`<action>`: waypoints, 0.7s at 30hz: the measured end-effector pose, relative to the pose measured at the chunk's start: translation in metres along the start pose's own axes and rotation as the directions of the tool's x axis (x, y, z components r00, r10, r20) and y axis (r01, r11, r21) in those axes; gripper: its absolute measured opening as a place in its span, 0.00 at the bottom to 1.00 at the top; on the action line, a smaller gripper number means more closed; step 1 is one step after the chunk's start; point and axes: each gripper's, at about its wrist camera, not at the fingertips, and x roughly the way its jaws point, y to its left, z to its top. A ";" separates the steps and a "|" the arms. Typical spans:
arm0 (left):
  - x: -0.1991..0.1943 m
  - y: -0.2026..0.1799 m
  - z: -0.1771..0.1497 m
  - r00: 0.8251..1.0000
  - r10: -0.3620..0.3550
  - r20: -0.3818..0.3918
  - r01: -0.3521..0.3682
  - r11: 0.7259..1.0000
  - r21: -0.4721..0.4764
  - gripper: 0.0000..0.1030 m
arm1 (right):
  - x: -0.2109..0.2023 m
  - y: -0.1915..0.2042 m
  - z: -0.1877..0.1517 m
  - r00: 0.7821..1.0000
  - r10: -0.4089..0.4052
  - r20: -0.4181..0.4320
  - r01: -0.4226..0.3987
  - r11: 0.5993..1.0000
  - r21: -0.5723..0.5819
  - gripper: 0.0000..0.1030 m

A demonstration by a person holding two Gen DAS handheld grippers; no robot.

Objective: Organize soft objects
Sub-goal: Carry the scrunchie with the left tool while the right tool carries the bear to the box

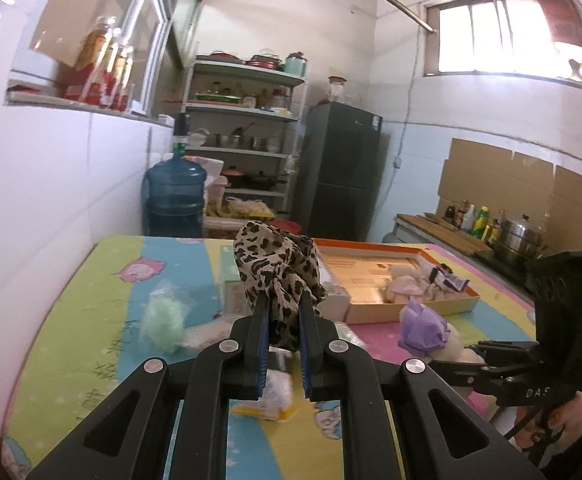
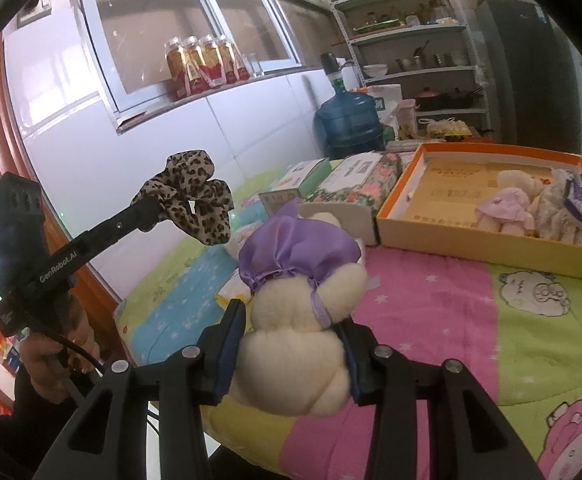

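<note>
2 grippers, each w/ one soft thing. Left gripper is clamped tight on a leopard scrunchie, held up in the air over the table, off its left edge side as the right cam sees it; the cloth bunches up and forward past the fingertips, no clear long axis. Right gripper is clamped on a cream plush in a purple cap, jaws part-way apart w/ the body squeezed between the pads. Plush's long axis runs along the fingers, capped head pointing away from the cam toward the box. It's held above the near edge of the table.

Box sits toward the far right corner, w/ 2 plush items and 1 purple packet in it. Loose on the table: 1 green fluffy item in a clear bag near the left edge.
</note>
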 end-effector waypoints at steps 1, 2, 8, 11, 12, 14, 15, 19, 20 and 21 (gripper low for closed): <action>0.002 -0.004 0.001 1.000 -0.009 -0.002 0.009 1.000 0.005 0.12 | -0.002 -0.002 0.001 1.000 -0.003 0.004 0.003 1.000 0.003 0.42; 0.005 -0.009 0.001 1.000 -0.018 -0.004 0.018 1.000 0.011 0.12 | -0.005 -0.005 0.001 1.000 -0.007 0.009 0.007 1.000 0.007 0.42; 0.020 -0.035 0.004 0.997 -0.068 -0.022 0.069 0.997 0.036 0.12 | -0.018 -0.023 0.001 0.999 -0.034 0.033 0.033 0.999 0.035 0.42; 0.030 -0.049 0.007 0.995 -0.091 -0.029 0.093 0.994 0.050 0.12 | -0.025 -0.032 0.001 0.997 -0.060 0.049 0.058 0.997 0.042 0.42; 0.034 -0.054 0.007 0.994 -0.099 -0.033 0.101 0.993 0.054 0.12 | -0.028 -0.035 0.002 0.995 -0.081 0.057 0.078 0.996 0.042 0.42; 0.041 -0.062 0.009 0.993 -0.110 -0.042 0.113 0.992 0.058 0.12 | -0.032 -0.041 0.002 0.992 -0.108 0.066 0.106 0.994 0.042 0.42; 0.046 -0.067 0.010 0.992 -0.118 -0.049 0.121 0.991 0.060 0.12 | -0.034 -0.044 0.002 0.990 -0.119 0.070 0.116 0.992 0.044 0.42; 0.060 -0.081 0.011 0.988 -0.140 -0.065 0.144 0.987 0.066 0.12 | -0.042 -0.059 0.002 0.984 -0.158 0.083 0.154 0.987 0.055 0.42; 0.064 -0.085 0.012 0.987 -0.146 -0.068 0.151 0.986 0.069 0.12 | -0.044 -0.063 0.003 0.982 -0.168 0.085 0.163 0.985 0.057 0.42; 0.068 -0.089 0.013 0.986 -0.151 -0.071 0.156 0.985 0.071 0.12 | -0.046 -0.067 0.003 0.980 -0.180 0.088 0.175 0.983 0.060 0.42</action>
